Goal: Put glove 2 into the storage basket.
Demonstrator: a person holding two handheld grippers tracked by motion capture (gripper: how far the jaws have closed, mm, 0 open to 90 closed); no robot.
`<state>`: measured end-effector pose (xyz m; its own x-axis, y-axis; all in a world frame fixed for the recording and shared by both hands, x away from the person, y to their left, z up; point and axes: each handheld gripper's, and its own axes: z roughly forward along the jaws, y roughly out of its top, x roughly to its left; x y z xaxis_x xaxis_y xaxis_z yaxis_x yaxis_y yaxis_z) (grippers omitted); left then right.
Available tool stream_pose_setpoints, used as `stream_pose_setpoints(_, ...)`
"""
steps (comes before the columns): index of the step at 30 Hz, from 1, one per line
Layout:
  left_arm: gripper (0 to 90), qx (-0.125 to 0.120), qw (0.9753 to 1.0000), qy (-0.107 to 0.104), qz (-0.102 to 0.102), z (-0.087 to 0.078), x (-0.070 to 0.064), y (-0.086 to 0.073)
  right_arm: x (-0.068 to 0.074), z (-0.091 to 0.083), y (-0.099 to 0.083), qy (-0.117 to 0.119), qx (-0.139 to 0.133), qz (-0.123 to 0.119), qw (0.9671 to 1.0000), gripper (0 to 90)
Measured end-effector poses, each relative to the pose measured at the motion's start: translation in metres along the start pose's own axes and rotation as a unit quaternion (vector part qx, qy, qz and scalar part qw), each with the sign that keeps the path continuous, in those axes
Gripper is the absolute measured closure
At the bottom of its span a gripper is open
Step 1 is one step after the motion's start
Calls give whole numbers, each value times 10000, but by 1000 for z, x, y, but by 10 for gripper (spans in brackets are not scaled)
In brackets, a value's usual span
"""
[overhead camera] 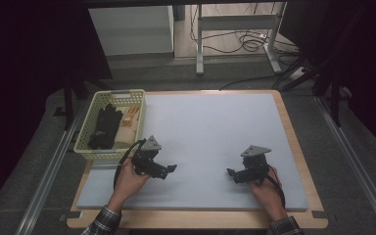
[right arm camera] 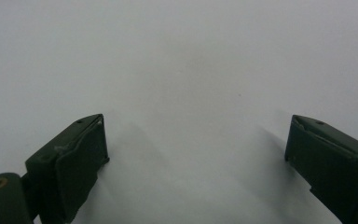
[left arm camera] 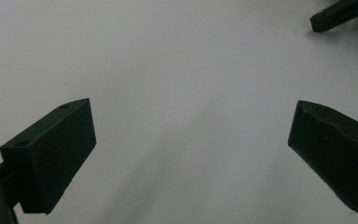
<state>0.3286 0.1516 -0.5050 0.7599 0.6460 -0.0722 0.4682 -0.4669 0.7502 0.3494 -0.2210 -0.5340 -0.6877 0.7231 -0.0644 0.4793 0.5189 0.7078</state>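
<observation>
Both hand-held grippers agape over mat

- Wooden counter under a grey mat.
- Grey carpet floor around it.
- White desk legs and cables far behind.
- Dark surroundings, dim light.

open mat ahead, basket crowding the left edge

the pale mat is lying bare across the middle and far side, giving both grippers free passage forward and toward each other. the left gripper and right gripper are sitting well apart, jaws spread wide over plain mat. a yellow basket is standing just beside the left gripper, blocking movement leftward. dark gloves are filling it.
</observation>
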Motion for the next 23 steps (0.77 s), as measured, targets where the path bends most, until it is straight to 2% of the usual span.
stream_pose_setpoints(6,0,102,9998,-151,7,10,-3,-17,0,0,0,1,-1,0,10000,54)
stream_pose_setpoints(14,0,419,9991,50,37,24,-6,-39,0,0,0,0,-1,1,10000,53)
stream_pose_setpoints(16,0,463,9987,146,148,24,-9,-38,0,0,0,2,0,4,10000,54)
stream_pose_setpoints(23,0,464,9988,141,116,24,-8,-39,-1,0,-1,20,-7,31,10000,54)
